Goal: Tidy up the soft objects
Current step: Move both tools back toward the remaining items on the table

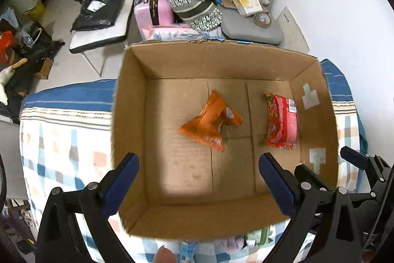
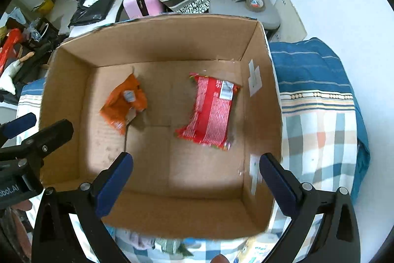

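Observation:
An open cardboard box (image 1: pixel 128 100) (image 2: pixel 66 80) stands on a bed with a checked cover. Inside lie an orange snack packet (image 1: pixel 211 122) (image 2: pixel 124 102) and a red snack packet (image 1: pixel 282 123) (image 2: pixel 210 112). My left gripper (image 1: pixel 198 159) is open and empty above the box's near side. My right gripper (image 2: pixel 195 159) is open and empty above the box, nearer the red packet. The other gripper shows at the edge of each view. More soft packets (image 1: pixel 256 237) (image 2: pixel 170 245) lie on the bed in front of the box, partly hidden.
The bed cover (image 1: pixel 61 139) (image 2: pixel 320 130) surrounds the box. Behind it are a pink suitcase (image 1: pixel 154 10), a patterned bag (image 1: pixel 197 6), a grey chair (image 1: pixel 248 24) with a paper bag, and a white chair (image 1: pixel 103 4) with black bags.

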`<state>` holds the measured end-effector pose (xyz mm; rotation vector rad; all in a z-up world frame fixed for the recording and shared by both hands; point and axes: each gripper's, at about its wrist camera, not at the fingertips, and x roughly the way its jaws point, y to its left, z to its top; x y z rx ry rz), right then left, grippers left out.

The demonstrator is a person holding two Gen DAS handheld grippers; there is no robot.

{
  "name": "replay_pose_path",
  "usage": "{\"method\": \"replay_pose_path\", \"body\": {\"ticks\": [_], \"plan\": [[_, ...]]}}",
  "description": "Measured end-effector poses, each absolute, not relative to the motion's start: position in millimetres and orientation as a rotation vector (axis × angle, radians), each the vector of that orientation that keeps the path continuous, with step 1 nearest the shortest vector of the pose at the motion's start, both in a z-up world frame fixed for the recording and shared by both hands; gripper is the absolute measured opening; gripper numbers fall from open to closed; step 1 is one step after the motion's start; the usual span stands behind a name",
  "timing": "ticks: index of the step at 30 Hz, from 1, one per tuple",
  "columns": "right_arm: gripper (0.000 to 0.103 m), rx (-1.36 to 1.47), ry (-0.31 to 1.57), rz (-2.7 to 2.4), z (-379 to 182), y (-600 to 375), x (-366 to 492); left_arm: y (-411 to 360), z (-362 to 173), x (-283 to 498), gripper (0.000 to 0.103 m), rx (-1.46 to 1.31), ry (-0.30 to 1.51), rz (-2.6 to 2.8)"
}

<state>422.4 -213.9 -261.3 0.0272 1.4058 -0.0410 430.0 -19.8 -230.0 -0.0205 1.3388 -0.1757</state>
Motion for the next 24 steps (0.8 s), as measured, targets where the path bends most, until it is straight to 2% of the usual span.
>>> {"method": "replay_pose_path", "body": {"ticks": [17,24], "plan": [[0.103,0.043,1.273,-0.065,-158.2,-190.1,322.9,3.8,-142.6,339.0,0.1,-0.021,1.203,-0.197],[0.103,0.075,1.207,-0.075,-131.8,-187.7,290.5,9.7,-118.2,303.2,0.1,-0.001,1.128,-0.173]]}}
